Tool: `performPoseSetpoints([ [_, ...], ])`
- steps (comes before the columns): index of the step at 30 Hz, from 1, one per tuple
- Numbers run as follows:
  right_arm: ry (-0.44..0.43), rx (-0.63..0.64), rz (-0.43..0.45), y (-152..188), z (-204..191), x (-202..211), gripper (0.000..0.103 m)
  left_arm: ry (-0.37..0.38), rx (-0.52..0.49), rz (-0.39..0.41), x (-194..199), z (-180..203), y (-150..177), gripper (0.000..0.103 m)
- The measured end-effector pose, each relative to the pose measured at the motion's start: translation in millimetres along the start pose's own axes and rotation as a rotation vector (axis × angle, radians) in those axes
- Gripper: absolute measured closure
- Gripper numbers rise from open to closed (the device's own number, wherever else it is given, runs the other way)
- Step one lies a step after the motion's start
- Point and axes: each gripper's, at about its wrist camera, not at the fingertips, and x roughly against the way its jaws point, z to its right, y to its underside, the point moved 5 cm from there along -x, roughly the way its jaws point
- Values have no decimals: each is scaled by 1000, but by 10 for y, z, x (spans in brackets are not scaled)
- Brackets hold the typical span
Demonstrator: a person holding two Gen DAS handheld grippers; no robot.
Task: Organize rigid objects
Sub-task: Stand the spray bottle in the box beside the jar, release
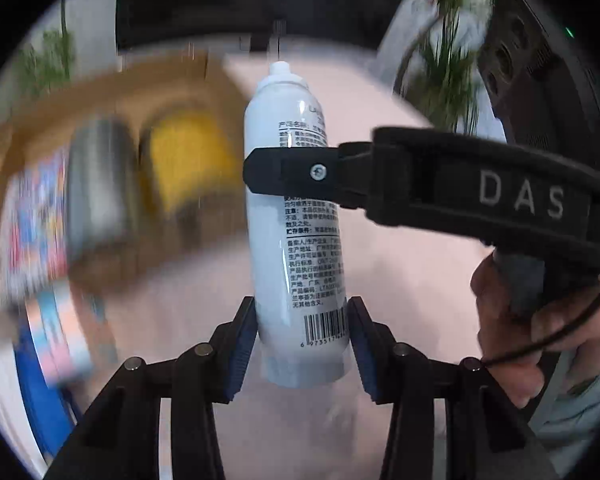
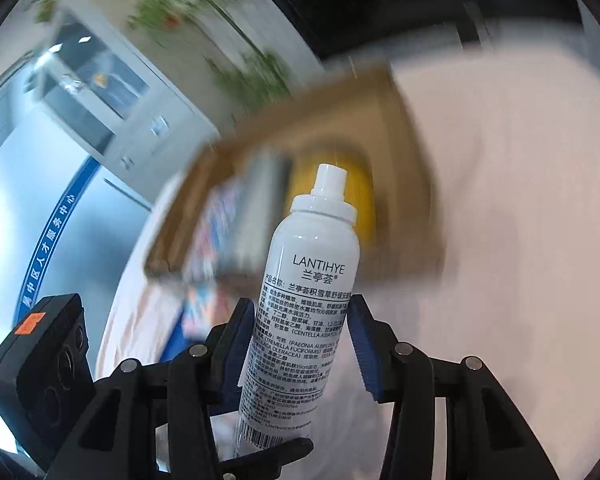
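Surface: pink tabletop (image 2: 520, 200), cardboard box (image 2: 412, 160) ahead of both claws.
Bottle: white spray bottle (image 2: 308, 300) upright, between both claws.
Right gripper (image 2: 298, 340): clenched on bottle's middle.
Left gripper (image 1: 302, 344): pads flank bottle's base; contact unclear.
Advice: release one claw before carrying boxward.

Even, bright daylight. Both views: heavy motion blur across the background; only the bottle (image 1: 296, 216) and fingers (image 1: 242, 344) are sharp. Fisheye bending and black vignette at all edges. Glare at 9 o'clock, right view.

White spray bottle (image 2: 312, 300) (black print), blue-padded fingers (image 2: 236, 344).
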Motion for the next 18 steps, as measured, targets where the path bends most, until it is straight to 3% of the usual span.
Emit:
performPoseSetpoints([
  [3,27,98,82,-615,-27,172,58,13,44,66,-54,-59,-505,59],
  [7,6,182,34,-1199,55,8,59,-29,79,58,-293,-291,-853,59],
  [11,3,197,-56,-1435,249,-283,60,-32,179,-27,-603,-605,-987,58],
  [13,28,200,-97,-1430,327,-524,60,54,243,-59,-706,-659,-965,57],
  [18,28,116,-113,-1384,554,-800,59,55,233,-92,-743,-582,-968,55],
])
